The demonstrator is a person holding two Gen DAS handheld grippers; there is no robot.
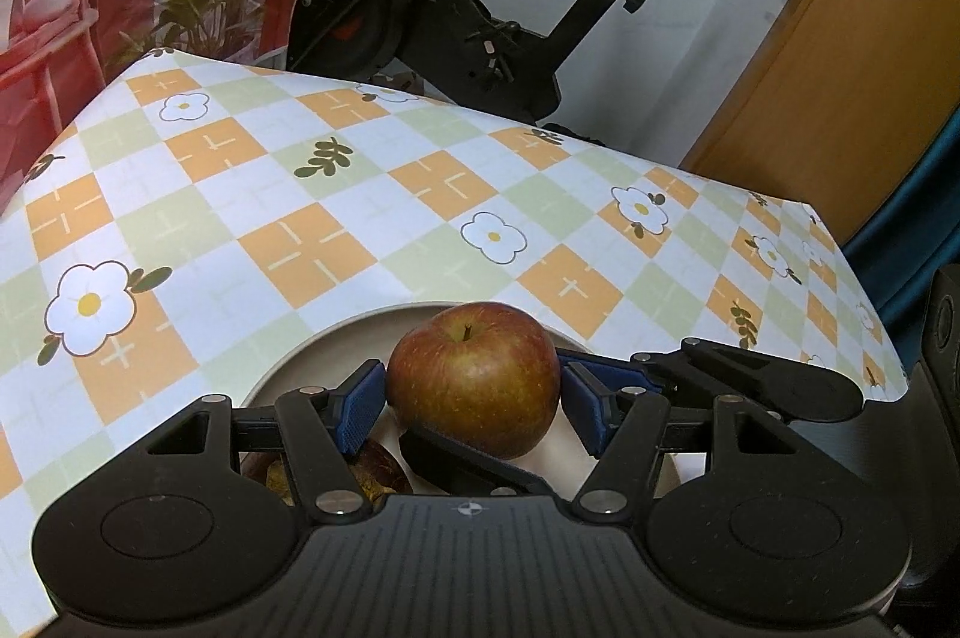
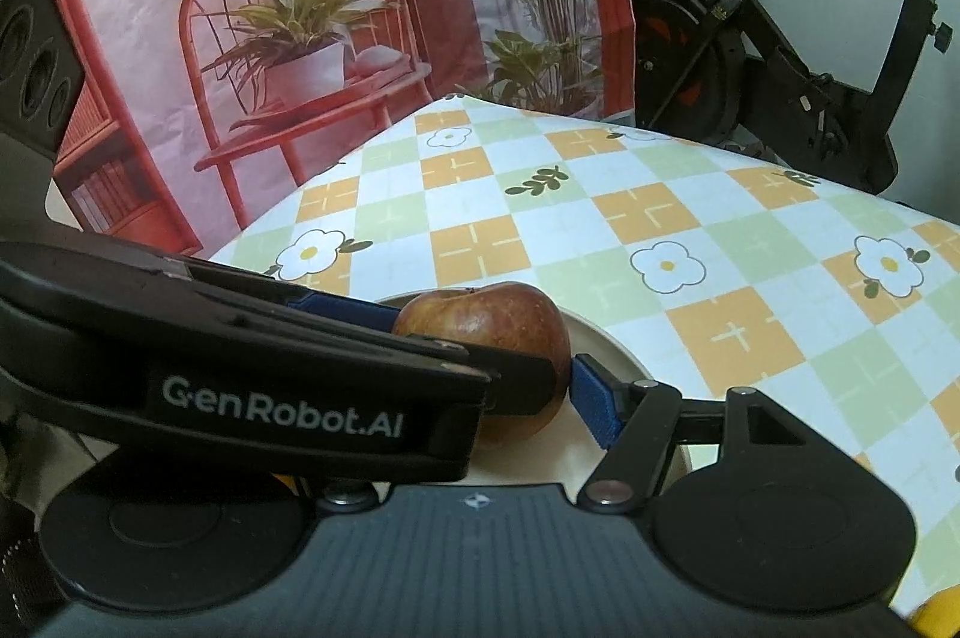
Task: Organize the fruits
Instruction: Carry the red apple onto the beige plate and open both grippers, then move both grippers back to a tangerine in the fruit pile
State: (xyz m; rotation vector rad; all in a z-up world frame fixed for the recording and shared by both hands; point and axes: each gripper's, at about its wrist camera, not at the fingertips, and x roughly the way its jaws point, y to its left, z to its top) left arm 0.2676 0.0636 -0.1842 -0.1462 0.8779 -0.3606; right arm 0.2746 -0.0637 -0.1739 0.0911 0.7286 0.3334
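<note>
Left wrist view: apple (image 1: 473, 379) sits stem-up on the plate (image 1: 312, 359), centred between the left gripper (image 1: 471, 395) jaws, which pinch it; right wrist view: right gripper (image 2: 522, 386) jaws flank the same apple (image 2: 489, 332), closure unclear.

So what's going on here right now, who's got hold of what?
Both grippers are crowded around one red apple sitting in a pale plate on the checkered tablecloth. The left gripper has its blue-padded fingers on either side of the apple, close to it but not clearly pressing. The right gripper reaches in beside it, its fingers flanking the same apple. Another reddish fruit lies lower in the plate, mostly hidden.
</note>
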